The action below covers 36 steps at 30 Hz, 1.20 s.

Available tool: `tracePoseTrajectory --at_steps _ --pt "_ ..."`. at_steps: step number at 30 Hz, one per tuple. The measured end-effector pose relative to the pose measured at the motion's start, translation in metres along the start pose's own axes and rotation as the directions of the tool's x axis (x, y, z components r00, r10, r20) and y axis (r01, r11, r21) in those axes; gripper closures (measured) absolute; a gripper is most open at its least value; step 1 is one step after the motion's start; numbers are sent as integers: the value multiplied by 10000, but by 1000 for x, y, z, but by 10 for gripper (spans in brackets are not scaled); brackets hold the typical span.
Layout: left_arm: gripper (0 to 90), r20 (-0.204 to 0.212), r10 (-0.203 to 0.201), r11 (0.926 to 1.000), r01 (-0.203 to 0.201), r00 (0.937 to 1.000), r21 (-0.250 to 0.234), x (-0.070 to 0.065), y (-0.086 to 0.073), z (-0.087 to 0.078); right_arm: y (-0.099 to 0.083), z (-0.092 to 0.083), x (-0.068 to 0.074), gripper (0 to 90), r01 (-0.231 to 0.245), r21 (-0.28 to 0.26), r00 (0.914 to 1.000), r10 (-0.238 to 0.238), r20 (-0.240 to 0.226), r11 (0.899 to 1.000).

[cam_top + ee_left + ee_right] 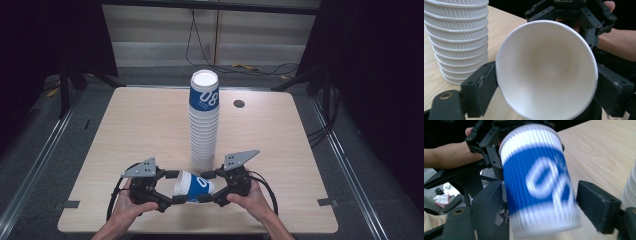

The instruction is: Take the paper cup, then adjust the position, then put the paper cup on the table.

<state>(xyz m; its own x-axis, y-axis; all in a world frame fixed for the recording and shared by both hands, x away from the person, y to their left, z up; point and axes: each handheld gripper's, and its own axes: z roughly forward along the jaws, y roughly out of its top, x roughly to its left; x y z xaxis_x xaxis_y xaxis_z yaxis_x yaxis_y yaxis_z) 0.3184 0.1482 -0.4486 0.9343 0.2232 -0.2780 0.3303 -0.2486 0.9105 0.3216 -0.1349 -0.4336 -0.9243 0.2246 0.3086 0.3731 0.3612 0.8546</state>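
Note:
A blue-and-white ribbed paper cup (194, 186) lies level just above the table's near edge, between my two grippers. My left gripper (176, 187) is shut on its rim end; in the left gripper view the pads (485, 85) press both sides of the cup's open white mouth (546, 67). My right gripper (206, 187) straddles the base end. In the right gripper view the cup (539, 182) is blurred, and a gap shows between it and the right-hand pad (596, 205), so that gripper (544, 205) is open. A tall stack of matching cups (204, 125) stands behind.
The stack (459, 37) rises from the middle of the wooden table (140, 125), close behind both grippers. A round grommet hole (239, 104) sits at the back right. Cables lie on the floor beyond the far edge, and dark curtains flank the table.

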Motion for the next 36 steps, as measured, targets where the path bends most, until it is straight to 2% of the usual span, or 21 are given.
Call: tracePoseTrajectory --at_steps 5,13,21,23,26,27,31,33,36 --pt "149 14 -48 10000 48 10000 41 1 0 0 0 2 -1 147 -56 158 9998 53 174 9999" --pt "152 -176 -86 9998 89 9998 183 3 2 -5 -1 -1 -2 140 -151 113 9993 147 353 9998" --pt "152 -877 -69 9988 112 9961 482 6 6 -13 -1 -1 -1 140 -155 216 9986 144 509 9996" --pt "153 -1207 51 9979 27 9927 647 6 8 -16 -2 -3 1 142 -127 321 9976 104 689 9994" --pt "153 -1301 118 9976 -28 9914 696 7 8 -17 -3 -5 2 143 -136 314 9966 110 814 9994" --pt "152 -1561 204 9964 -72 9875 844 8 10 -19 -4 -9 1 146 -194 290 9956 167 920 9994" --pt "153 -1796 362 9949 -185 9831 989 8 12 -22 -7 -16 1 147 -282 285 9926 246 1190 9992" --pt "153 -2034 507 9938 -292 9778 1077 9 14 -26 -10 -21 0 147 -357 247 9896 319 1403 9991" --pt "153 -2301 472 9941 -233 9720 1058 11 16 -30 -14 -27 -1 146 -472 257 9854 423 1650 9986"
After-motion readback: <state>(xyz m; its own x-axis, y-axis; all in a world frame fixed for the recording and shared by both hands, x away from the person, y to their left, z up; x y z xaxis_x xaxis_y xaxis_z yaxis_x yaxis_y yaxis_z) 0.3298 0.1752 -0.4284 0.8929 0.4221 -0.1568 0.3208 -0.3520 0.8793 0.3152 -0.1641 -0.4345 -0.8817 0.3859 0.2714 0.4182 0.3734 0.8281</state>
